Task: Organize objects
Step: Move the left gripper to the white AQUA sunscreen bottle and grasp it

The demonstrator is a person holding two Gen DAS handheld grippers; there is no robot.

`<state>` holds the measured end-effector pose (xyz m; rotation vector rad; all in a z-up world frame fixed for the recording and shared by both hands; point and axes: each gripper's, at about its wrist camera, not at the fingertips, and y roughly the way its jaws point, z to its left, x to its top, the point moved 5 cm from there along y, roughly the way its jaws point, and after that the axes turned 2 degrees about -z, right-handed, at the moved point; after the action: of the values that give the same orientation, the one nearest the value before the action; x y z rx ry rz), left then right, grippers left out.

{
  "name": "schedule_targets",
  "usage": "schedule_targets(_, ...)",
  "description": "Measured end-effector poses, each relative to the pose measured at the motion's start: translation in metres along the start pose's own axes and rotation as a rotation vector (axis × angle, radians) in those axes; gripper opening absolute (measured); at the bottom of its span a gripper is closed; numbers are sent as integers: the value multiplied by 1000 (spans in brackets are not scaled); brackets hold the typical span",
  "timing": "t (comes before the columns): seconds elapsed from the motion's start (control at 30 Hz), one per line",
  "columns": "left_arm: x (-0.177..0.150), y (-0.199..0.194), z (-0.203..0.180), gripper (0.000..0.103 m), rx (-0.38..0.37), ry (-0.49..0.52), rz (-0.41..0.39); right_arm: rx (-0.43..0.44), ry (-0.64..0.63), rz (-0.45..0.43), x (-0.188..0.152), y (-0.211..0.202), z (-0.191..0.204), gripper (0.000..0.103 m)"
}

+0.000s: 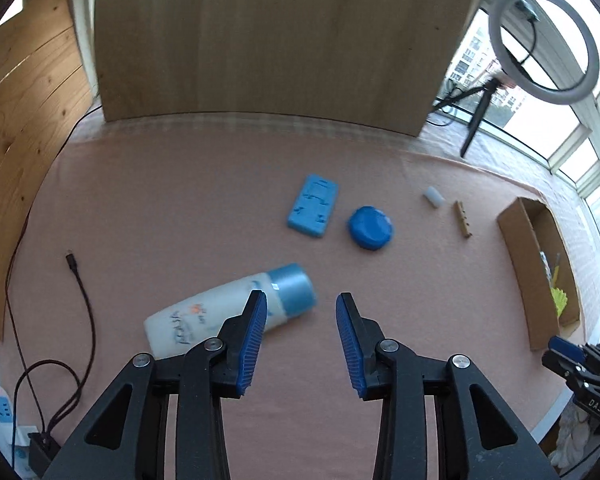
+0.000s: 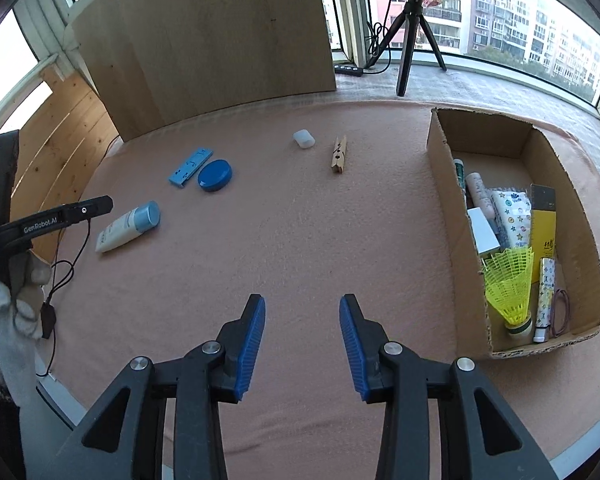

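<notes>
A white lotion tube with a blue cap [image 1: 220, 312] lies on the pink cloth; it also shows in the right wrist view [image 2: 128, 226]. My left gripper [image 1: 302, 304] is open, just right of the tube's cap, its left finger over the tube. Beyond lie a blue flat block [image 1: 313, 211] [image 2: 190, 167], a blue round lid [image 1: 370, 227] [image 2: 215, 175], a small white cap [image 1: 433, 197] [image 2: 303, 138] and a wooden clothespin [image 1: 462, 219] [image 2: 339, 155]. My right gripper [image 2: 302, 308] is open and empty over bare cloth, left of the cardboard box [image 2: 444, 184] [image 1: 516, 248].
The box holds a yellow shuttlecock [image 2: 508, 284], tubes and small packs. A wooden board [image 1: 268, 40] stands at the back. A black cable [image 1: 80, 280] and a power strip [image 1: 0, 408] lie at the left. A ring light on a tripod [image 2: 412, 20] stands behind.
</notes>
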<state>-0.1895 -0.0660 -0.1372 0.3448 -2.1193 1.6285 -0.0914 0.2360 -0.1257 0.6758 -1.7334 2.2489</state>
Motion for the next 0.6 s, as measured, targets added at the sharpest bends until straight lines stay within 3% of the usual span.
schedule_targets(0.1, 8, 12, 47, 39, 3, -75, 19, 8, 28, 13, -5, 3, 5, 35)
schedule_targets(0.27, 12, 37, 90, 39, -64, -178, 67, -9, 48, 16, -7, 4, 12, 35)
schedule_targets(0.4, 11, 54, 106, 39, -122, -222, 98, -21, 48, 12, -8, 4, 23, 35)
schedule_targets(0.6, 2, 65, 89, 39, -197, -231, 129, -36, 47, 15, -14, 5, 36, 36)
